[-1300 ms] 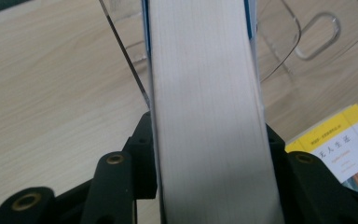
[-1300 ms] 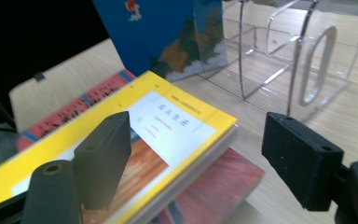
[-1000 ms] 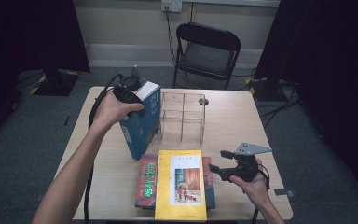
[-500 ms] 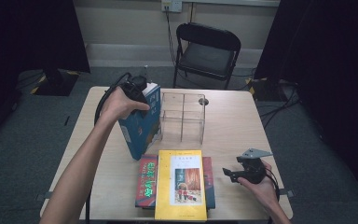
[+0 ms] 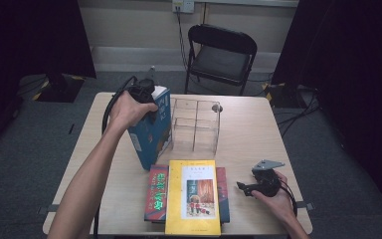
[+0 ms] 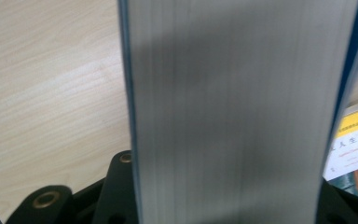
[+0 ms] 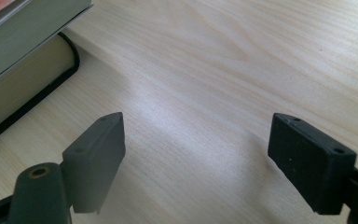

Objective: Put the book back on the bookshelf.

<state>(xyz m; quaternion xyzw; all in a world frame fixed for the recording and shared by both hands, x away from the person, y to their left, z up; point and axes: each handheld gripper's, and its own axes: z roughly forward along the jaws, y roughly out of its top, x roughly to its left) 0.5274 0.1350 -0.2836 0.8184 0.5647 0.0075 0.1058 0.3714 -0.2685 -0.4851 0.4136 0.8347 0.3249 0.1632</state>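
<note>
A person at a pale wooden table (image 5: 258, 129) holds the left gripper (image 5: 146, 99) clamped on the top of a blue book (image 5: 151, 132), which stands on end at the table's left, just beside a clear acrylic organizer (image 5: 195, 124) with open compartments. The jaws have just been closing, with the book between them.

The left gripper view supplies what the high view cannot: the grey block of the blue book's page edges (image 6: 233, 107) between the black jaws, with its blue cover as a thin line on either side. At that view's right edge a corner of the yellow book (image 6: 354, 140) shows lines of print too small and cut off to read.

In the high view the yellow book (image 5: 193, 196) lies on a red-covered book (image 5: 157, 191) at the near edge; both covers carry writing and a picture, none of it legible from there.

The right gripper (image 5: 251, 188) rests low at the near right of the table, in the person's hand, pointing left toward the stack. The right gripper view shows its jaws (image 7: 193, 158) spread wide with bare wood between them, and the stacked books' page edges (image 7: 23, 70) at upper left.
</note>
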